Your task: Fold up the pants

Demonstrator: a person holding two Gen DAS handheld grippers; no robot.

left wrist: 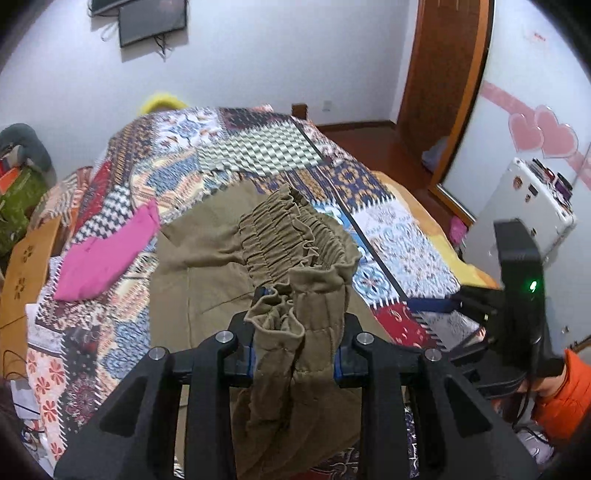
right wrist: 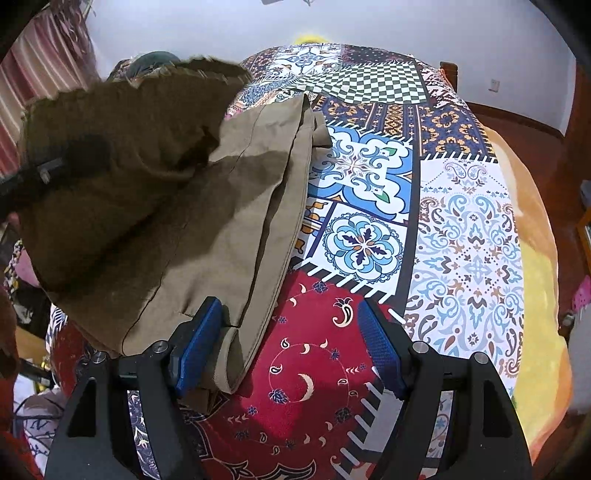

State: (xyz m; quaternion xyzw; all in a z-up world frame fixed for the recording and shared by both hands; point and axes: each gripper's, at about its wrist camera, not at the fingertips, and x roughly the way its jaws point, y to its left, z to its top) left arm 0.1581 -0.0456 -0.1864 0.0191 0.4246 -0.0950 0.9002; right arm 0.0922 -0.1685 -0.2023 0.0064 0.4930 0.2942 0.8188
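- You'll find no readable text, brand, number or label in either wrist view.
- The red marks on the wall at your one o'clock, above the pink hearts, are too blurred to read.

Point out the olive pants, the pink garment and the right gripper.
olive pants [left wrist: 295, 236], left wrist view, on the gathered elastic waistband.
pink garment [left wrist: 107, 258], left wrist view, middle of the cloth.
right gripper [right wrist: 291, 343], right wrist view, midway between the blue fingertips.
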